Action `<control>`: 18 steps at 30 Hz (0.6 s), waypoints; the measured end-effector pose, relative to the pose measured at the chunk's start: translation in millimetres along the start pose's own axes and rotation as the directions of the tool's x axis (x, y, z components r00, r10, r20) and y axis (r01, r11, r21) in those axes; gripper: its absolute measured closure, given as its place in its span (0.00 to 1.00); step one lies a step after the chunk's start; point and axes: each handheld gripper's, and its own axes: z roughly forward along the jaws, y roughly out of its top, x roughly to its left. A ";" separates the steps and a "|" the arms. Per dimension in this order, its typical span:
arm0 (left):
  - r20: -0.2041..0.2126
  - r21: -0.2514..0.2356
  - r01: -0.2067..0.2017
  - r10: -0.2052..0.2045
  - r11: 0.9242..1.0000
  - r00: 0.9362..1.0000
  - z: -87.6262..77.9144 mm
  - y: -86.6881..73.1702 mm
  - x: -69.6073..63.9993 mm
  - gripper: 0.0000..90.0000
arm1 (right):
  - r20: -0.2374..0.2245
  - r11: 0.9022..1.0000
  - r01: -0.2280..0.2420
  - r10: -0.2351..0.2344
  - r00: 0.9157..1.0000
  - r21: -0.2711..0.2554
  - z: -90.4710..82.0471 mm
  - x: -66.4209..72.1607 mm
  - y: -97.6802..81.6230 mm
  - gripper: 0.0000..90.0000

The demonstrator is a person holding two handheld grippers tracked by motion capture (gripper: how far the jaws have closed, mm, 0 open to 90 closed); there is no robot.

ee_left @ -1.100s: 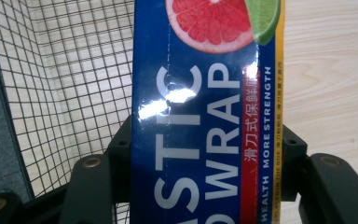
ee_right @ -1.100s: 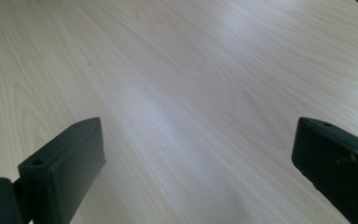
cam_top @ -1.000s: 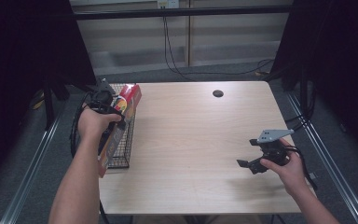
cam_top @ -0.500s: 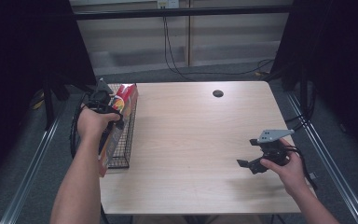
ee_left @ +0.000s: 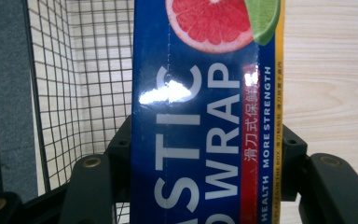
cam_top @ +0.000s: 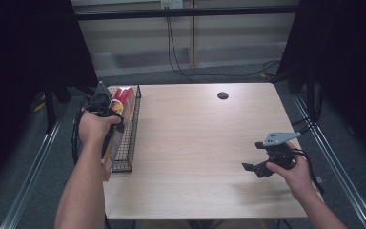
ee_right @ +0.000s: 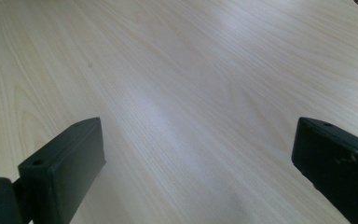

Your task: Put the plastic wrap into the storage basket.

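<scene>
We've got high view overlooking the whole table (cam_top: 195,143); both gripper views sit close above that table (ee_right: 177,93), facing down.

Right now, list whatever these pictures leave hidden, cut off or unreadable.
- Plastic wrap box: left gripper view's top and bottom edges crop its lettering; in the high view the hand covers part of it.
- Wire basket contents: hidden by box and forearm, high view.
- Dark round spot on the table: too small to identify.
</scene>
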 end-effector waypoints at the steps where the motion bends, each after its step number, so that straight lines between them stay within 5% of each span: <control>1: 0.004 0.000 0.016 -0.016 1.000 1.000 0.6 -0.3 0.6 0.47 | -0.005 1.000 -0.001 0.001 1.000 0.001 0.0 -0.1 0.1 0.02; 18: -0.013 0.011 0.090 -0.090 0.996 0.996 11.9 -1.8 4.3 0.47 | -0.003 1.000 -0.001 0.001 1.000 0.000 -0.4 -0.1 0.0 0.02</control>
